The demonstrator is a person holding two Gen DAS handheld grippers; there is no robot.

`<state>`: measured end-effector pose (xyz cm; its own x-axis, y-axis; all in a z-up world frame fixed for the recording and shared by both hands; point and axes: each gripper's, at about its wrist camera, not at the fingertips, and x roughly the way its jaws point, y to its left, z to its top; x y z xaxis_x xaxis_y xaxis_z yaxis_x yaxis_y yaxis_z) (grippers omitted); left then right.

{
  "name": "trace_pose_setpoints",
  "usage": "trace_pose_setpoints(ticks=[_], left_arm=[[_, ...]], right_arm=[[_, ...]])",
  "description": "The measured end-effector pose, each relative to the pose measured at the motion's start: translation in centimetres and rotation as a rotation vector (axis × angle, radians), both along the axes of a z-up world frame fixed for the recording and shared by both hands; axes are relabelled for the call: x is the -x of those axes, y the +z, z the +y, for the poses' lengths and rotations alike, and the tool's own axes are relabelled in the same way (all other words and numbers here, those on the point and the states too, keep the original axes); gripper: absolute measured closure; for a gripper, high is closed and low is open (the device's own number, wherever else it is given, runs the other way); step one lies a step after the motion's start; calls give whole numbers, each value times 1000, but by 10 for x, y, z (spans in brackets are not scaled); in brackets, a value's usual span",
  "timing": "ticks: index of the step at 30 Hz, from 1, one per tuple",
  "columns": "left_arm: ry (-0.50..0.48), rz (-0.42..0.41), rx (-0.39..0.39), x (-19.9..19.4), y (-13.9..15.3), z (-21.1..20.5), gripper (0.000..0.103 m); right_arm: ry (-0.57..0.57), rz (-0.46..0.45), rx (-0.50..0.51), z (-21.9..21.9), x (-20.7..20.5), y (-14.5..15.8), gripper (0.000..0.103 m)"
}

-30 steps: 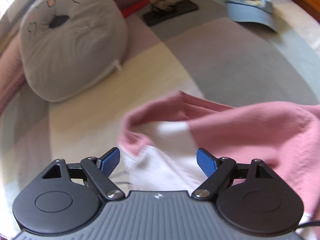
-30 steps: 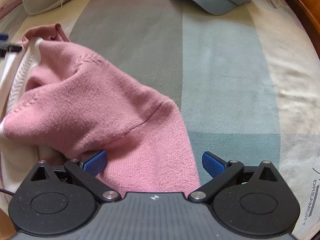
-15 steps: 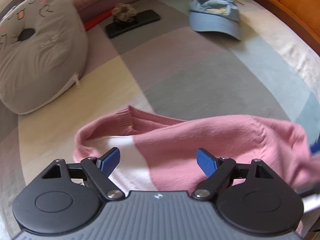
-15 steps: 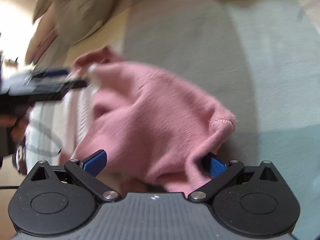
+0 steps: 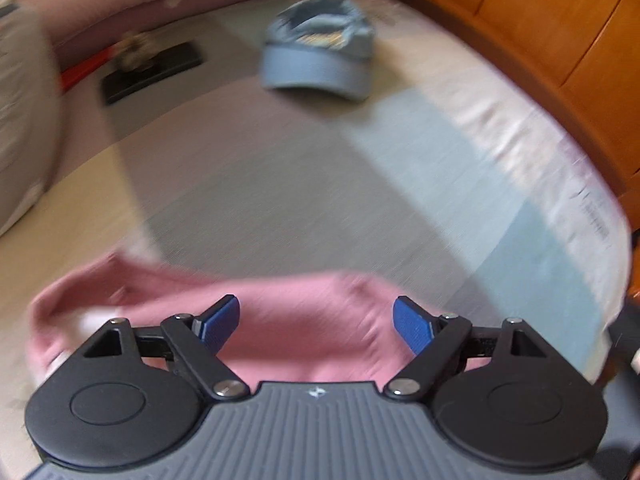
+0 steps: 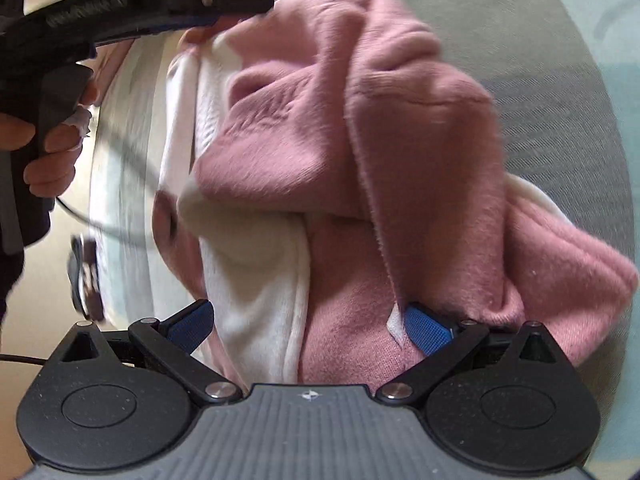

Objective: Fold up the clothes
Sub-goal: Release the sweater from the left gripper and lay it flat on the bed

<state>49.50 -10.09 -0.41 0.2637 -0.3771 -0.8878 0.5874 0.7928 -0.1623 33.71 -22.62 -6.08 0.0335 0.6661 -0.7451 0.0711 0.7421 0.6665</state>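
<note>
- We see even, soft daylight and no harsh shadows.
- We note motion blur across both views.
- Fisheye distortion bends our frame edges.

The pink sweater [image 6: 420, 128] under the right tongs [image 6: 308, 326] is fuzzy, matt knit with a smoother white lining (fleecy-looking). Both tongs are matt black plastic with ribbed grey housings, textured blue pads [image 5: 218, 322] and shiny metal pivot pins. Beyond the left tongs [image 5: 316, 322], the bedsheet [image 5: 280, 168] is flat woven cloth, the cap [image 5: 320, 48] faded blue fabric, the bed frame [image 5: 560, 36] glossy orange wood.
</note>
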Motion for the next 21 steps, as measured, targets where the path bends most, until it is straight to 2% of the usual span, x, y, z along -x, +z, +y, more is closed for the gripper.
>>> trace_pose_setpoints(ticks=[3, 6, 8, 15, 18, 21], left_arm=[[-61, -3, -5, -19, -19, -36, 19], [-86, 49, -99, -32, -52, -62, 21], [-96, 107, -145, -30, -68, -63, 24], [-70, 126, -140, 20, -54, -9, 23], [-79, 89, -143, 43, -51, 8, 23], [-56, 60, -111, 55, -48, 19, 23]], right_arm=[[0, -7, 18, 2, 3, 6, 0], [3, -31, 45, 2, 5, 18, 0], [-1, -52, 62, -1, 8, 28, 0], [-58, -147, 142, -38, 14, 65, 0], [-83, -190, 173, -58, 10, 80, 0], [-89, -228, 192, -79, 3, 89, 0]])
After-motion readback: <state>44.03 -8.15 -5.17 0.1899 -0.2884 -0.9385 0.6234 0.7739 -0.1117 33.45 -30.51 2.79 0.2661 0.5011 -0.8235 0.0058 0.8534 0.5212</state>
